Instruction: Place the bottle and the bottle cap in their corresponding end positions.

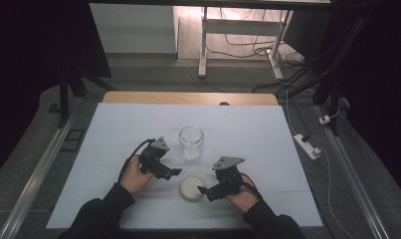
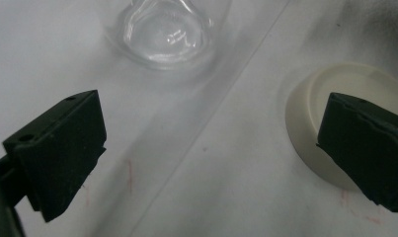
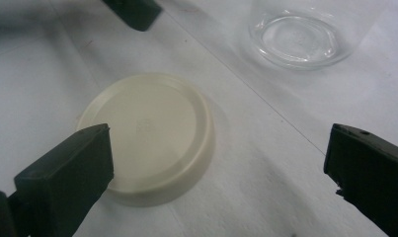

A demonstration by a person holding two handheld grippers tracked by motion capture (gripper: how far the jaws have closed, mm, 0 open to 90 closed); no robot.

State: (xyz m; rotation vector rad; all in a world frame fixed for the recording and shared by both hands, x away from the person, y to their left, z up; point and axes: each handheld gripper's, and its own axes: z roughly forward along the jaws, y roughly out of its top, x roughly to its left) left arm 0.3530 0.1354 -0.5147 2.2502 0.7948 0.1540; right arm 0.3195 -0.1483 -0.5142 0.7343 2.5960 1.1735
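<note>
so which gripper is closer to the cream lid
The right gripper: one jaw tip is almost at the cream lid. The left gripper sits farther back.

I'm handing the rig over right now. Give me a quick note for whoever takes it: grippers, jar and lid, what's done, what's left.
Left gripper: open, holding nothing, just left of the cream lid.
Right gripper: open, holding nothing, jaws at the lid's right edge.
Glass jar: upright and uncapped on the white table cover, behind the lid and apart from it.
Done: nothing gripped yet.
Left: probably grasp the lid, steady the jar, and put the lid on.
</note>
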